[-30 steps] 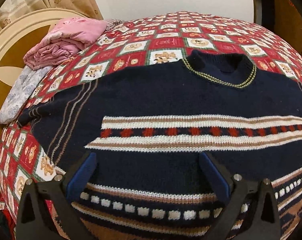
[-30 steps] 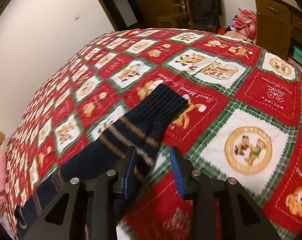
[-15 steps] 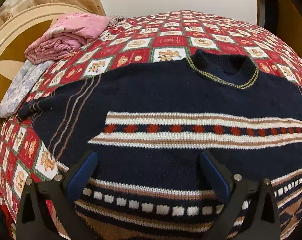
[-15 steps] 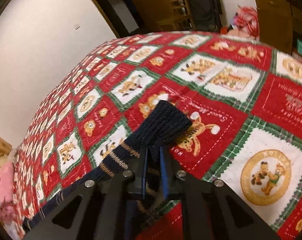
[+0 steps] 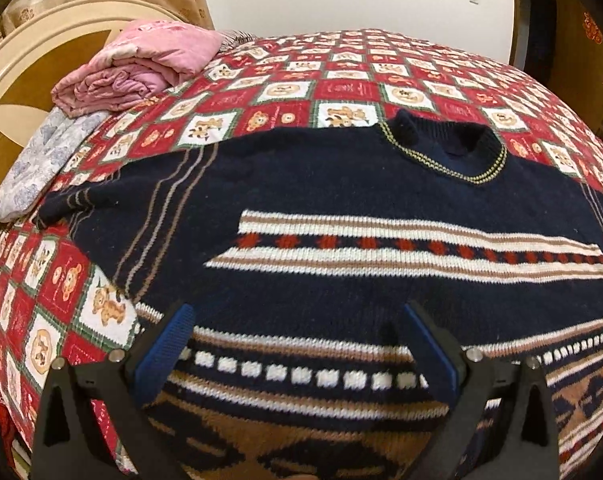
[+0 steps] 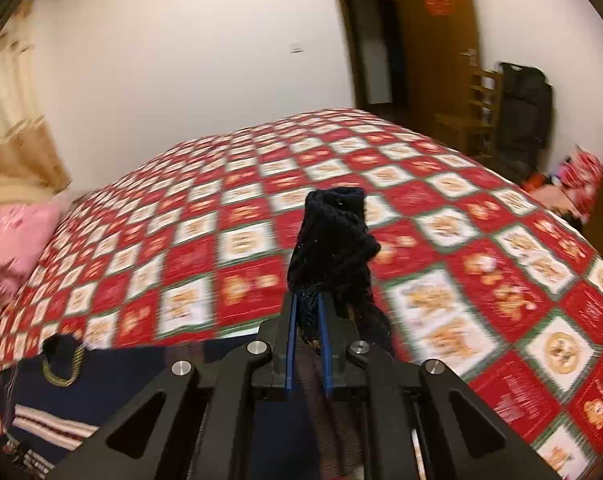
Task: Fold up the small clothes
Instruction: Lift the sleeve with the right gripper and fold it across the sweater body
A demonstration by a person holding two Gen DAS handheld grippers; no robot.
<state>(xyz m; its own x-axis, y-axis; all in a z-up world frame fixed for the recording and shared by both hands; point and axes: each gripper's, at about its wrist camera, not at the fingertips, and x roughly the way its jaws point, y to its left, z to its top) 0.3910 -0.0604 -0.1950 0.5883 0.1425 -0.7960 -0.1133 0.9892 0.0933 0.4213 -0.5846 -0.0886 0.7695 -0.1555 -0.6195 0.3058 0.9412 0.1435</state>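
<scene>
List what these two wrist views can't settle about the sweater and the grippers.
- Sweater hem: left wrist view, cut off by the bottom edge and covered by the left gripper.
- Its right sleeve: same view, runs off the right edge.
- Sleeve cuff past the pinch: right wrist view, hidden behind the right gripper.
- Bedspread pattern: right wrist view, motion blur.

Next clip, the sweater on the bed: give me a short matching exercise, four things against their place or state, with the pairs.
Things
1. right gripper
2. left gripper
3. pink quilt
4. sweater collar

States
A. folded, lying by the headboard
B. jaws wide apart above the hem
C. shut on the sleeve cuff
D. dark blue with a yellow-striped edge

Pairs: 1-C, 2-B, 3-A, 4-D
</scene>
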